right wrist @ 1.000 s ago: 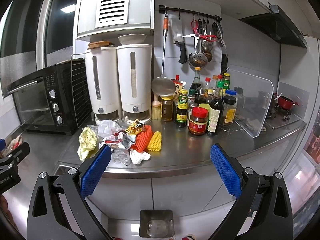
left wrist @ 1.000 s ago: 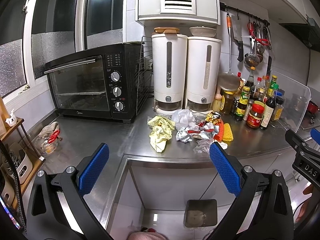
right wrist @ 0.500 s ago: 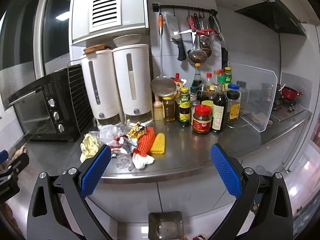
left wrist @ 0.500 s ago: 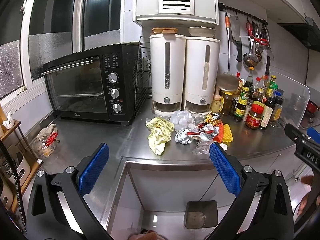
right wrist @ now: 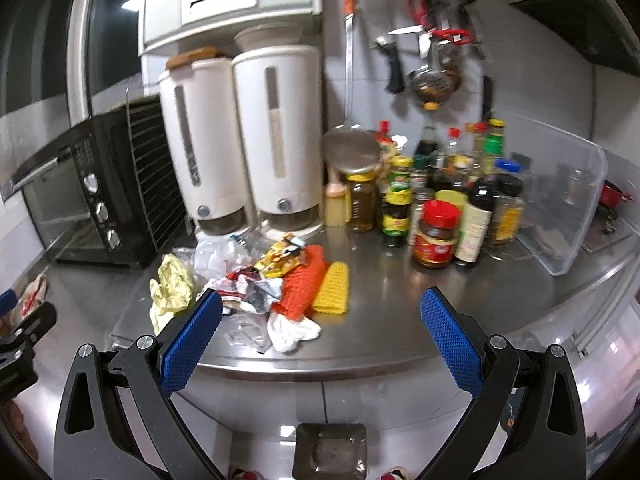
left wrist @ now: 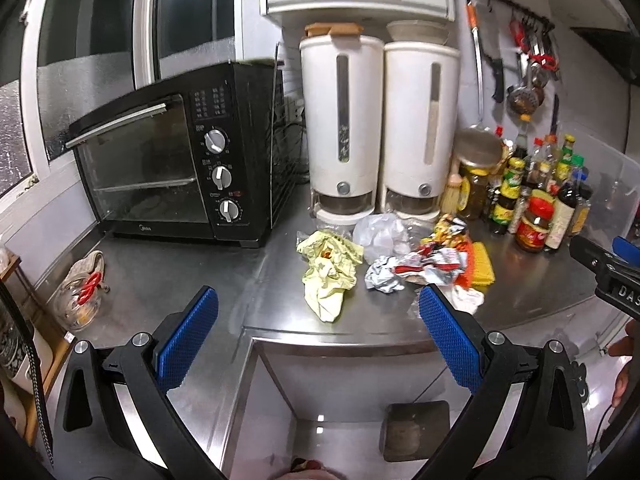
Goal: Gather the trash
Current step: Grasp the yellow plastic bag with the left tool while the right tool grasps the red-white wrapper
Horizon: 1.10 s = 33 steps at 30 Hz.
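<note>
Trash lies heaped near the front edge of the steel counter point(right wrist: 460, 300), before the white dispensers: yellow wrapper point(left wrist: 328, 268), orange mesh point(right wrist: 302, 288), foil ball point(left wrist: 382, 278), white scrap point(right wrist: 292, 330). Left gripper point(left wrist: 318, 342) and right gripper point(right wrist: 320, 338) hang short of the counter edge, jaws released and empty. Judged step: approach; next, reach in and close on one piece.

The right wrist view is blurry, so the words on the sauce bottles point(right wrist: 472, 216) are too fuzzy to read. The blue pad of the right hand-held gripper point(right wrist: 320, 338) covers part of the trash pile point(right wrist: 256, 292). In the left wrist view, the edge cuts off the clear bin point(left wrist: 616, 196) and the other hand-held gripper's body.
</note>
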Motion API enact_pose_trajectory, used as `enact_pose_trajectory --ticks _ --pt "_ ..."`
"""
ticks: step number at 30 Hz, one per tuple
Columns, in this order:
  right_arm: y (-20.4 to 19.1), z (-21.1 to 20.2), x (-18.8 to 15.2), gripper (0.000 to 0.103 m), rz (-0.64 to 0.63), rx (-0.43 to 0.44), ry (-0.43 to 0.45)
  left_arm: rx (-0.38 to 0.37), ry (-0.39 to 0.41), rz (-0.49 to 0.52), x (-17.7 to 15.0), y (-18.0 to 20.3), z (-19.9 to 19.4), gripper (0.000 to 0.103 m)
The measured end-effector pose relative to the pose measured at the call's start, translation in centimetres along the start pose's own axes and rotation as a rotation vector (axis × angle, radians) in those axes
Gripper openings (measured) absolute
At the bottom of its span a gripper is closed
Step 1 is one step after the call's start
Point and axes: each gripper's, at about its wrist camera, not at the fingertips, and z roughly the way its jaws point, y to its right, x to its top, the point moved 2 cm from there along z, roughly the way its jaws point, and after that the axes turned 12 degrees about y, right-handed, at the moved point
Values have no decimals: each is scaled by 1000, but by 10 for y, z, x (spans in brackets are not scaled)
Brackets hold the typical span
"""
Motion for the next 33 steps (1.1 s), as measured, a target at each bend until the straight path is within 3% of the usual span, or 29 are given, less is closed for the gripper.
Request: enact_pose_trajectory --ticks 12,15,18,22,33 --pt "-45 117 -14 98 -25 143 -241 19 -192 7 -13 -17 121 95" --pt "-50 141 -19 86 -16 159 -304 6 -224 10 -18 -19 143 93" --pt "-49 158 -24 74 -12 152 -348 -22 -277 2 -24 -19 164 80" --pt "-52 170 -29 67 -11 162 -367 -73 -351 -31 -33 -18 193 69" --pt "-65 188 -46 49 -38 193 -409 -95 -417 -4 -49 -1 229 57"
